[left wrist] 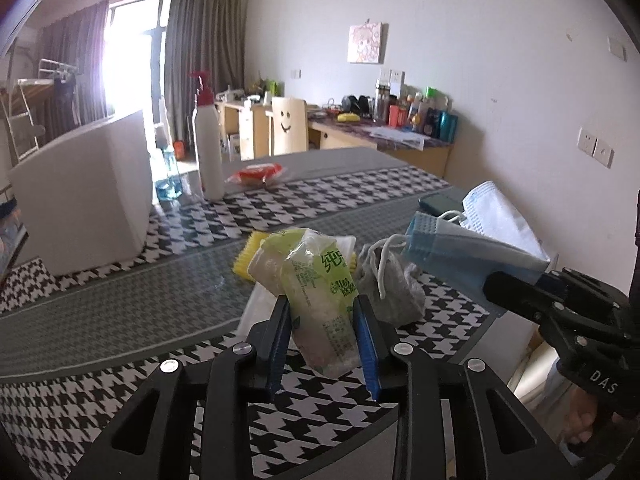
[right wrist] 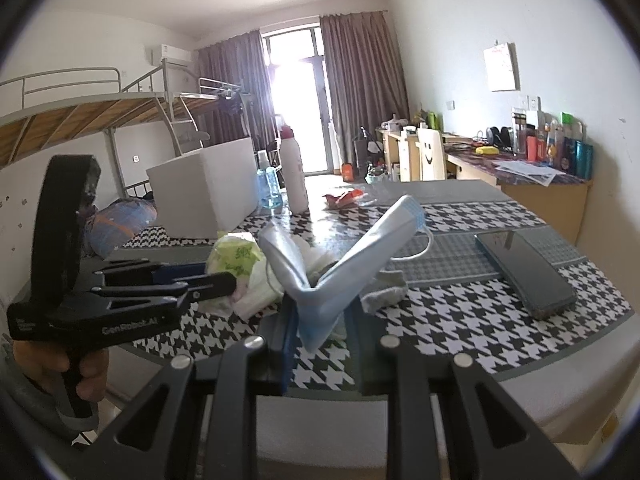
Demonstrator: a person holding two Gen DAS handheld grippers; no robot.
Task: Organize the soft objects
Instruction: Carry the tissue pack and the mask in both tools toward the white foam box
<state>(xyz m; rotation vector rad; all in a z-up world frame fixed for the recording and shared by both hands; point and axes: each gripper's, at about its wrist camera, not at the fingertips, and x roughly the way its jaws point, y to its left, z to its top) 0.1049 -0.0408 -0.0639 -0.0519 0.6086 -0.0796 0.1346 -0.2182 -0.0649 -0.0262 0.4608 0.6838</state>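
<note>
Left gripper clamps a green tissue pack; right gripper clamps a blue face mask. White box lies far-left, nearer the left hand.

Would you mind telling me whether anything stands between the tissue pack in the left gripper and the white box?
Nothing visible does. The tissue pack sits lifted in the left gripper; only bare tablecloth lies between it and the white box. The pump bottle stands beyond the box, off that path.
</note>
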